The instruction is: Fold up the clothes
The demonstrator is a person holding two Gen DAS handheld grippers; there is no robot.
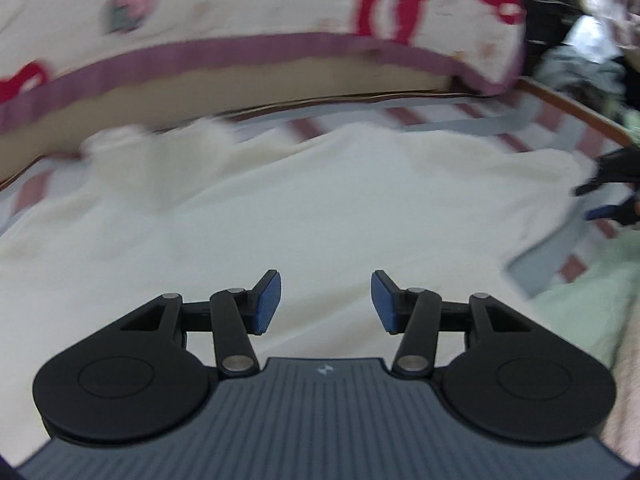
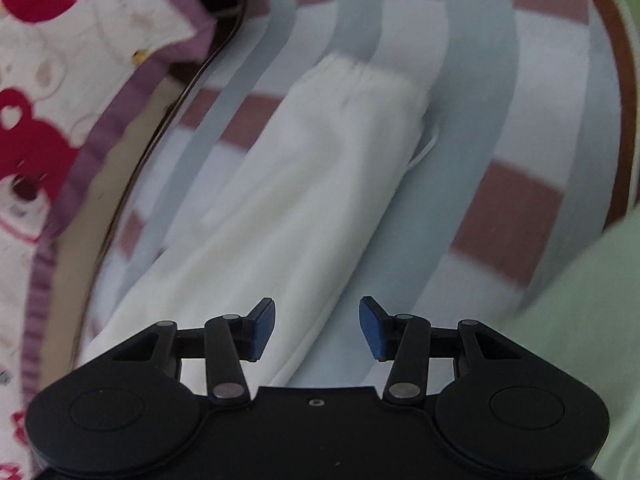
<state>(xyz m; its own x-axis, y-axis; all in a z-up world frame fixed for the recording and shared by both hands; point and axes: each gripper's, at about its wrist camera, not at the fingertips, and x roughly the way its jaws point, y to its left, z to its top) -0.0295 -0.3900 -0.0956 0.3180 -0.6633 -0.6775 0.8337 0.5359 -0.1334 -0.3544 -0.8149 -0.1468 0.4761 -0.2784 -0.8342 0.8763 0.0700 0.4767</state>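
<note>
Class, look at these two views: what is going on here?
A person is folding a white garment that lies on a striped sheet, with a gripper in each hand. Neither grips anything: the left gripper hangs open over the white cloth, and the right gripper hangs open above the garment's long sleeve-like part. A bear-print quilt lies along the far edge. The pictures are blurred.

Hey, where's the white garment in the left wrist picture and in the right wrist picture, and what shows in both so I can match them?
Left wrist view: the white garment spreads across the middle, ahead of the open left hand-held gripper.
Right wrist view: the white garment runs as a long diagonal band from lower left to upper centre.
Shared landmark: the striped sheet under it, with the bear-print quilt beyond.
</note>
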